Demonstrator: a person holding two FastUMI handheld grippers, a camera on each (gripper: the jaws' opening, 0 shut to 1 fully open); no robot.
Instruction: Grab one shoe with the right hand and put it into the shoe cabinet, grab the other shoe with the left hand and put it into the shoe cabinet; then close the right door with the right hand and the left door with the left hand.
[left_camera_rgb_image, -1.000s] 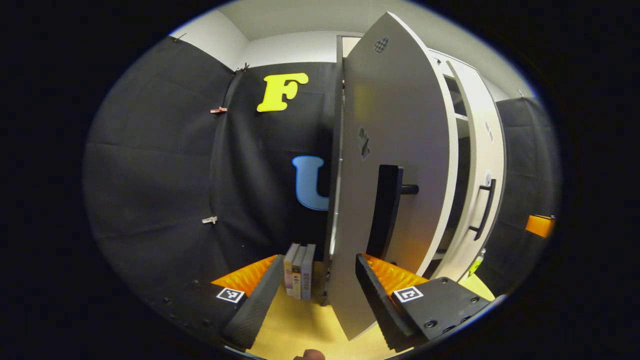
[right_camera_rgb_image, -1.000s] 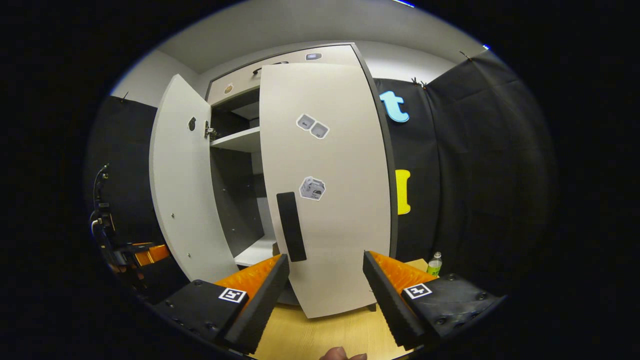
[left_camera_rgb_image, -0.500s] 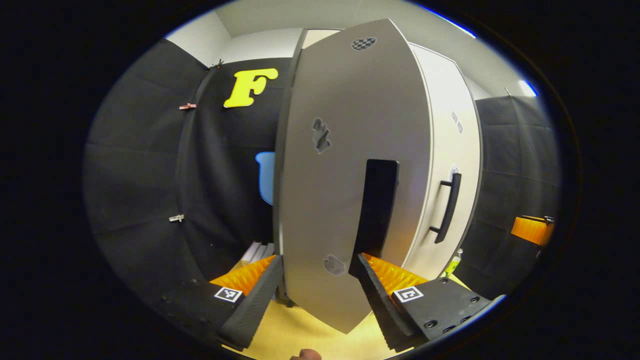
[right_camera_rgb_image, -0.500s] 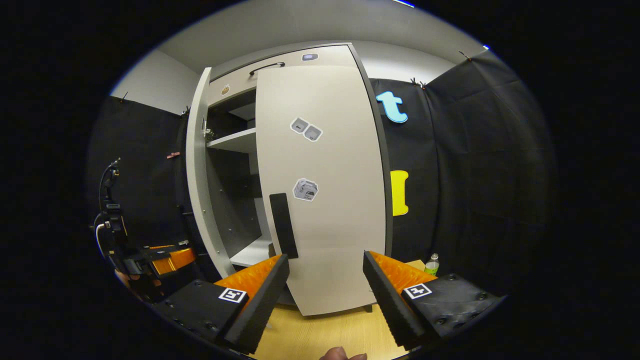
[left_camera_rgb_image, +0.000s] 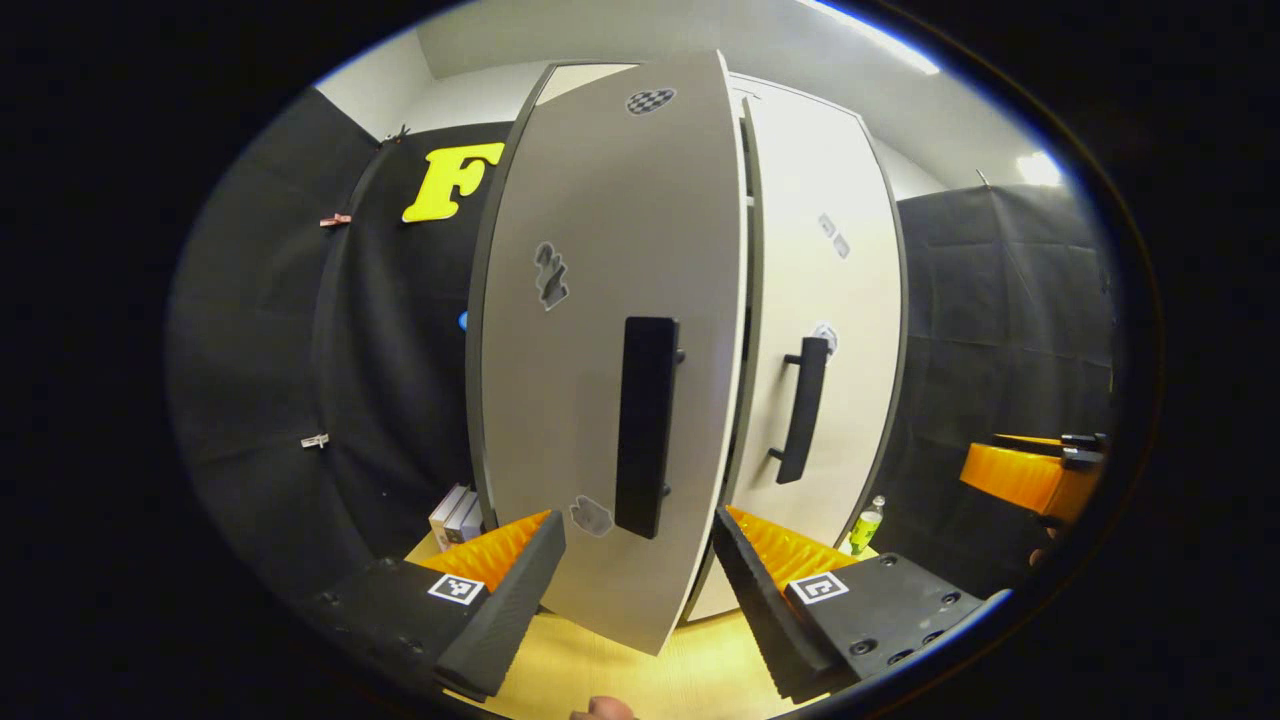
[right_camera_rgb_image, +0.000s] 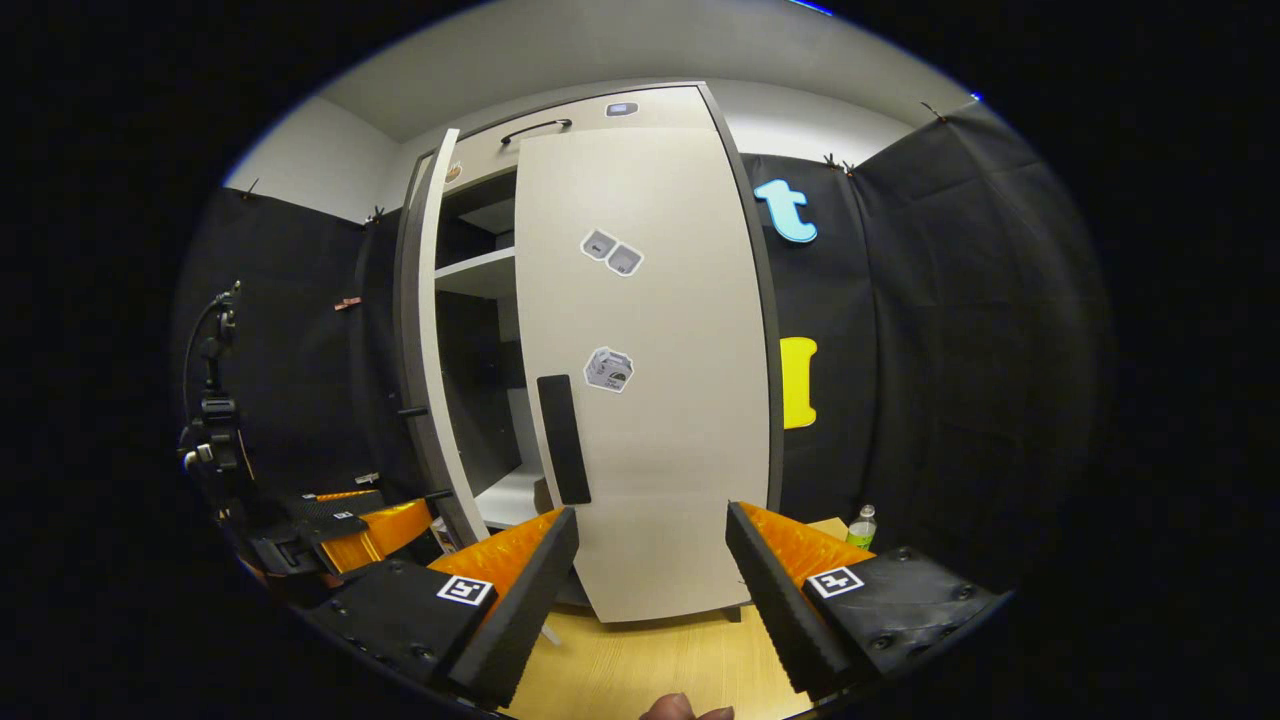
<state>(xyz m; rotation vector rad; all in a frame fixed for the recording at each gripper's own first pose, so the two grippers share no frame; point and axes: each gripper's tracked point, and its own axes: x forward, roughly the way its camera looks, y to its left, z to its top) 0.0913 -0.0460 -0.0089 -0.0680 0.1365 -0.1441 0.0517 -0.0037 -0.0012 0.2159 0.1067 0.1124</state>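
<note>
Shoes hidden behind the doors of the shoe cabinet; no telling from here whether they sit inside. Inside, through the gap in the right gripper view, just a pale upper shelf and a lower shelf, both bare where visible, the rest lost in dark. Right door flat against the cabinet front, its black handle upright. Left door nearly shut in the left gripper view, a narrow dark gap left along its free edge beside the right door; black handle on its face, stickers too small to read. Left gripper low in front of that door, jaws spread wide, nothing between them, door's lower corner showing in the gap; contact with the door impossible to judge. Right gripper likewise wide apart and empty, clear of the right door. Small bottle on the wooden floor beside the cabinet; a few boxes partly cut off behind the left door.
</note>
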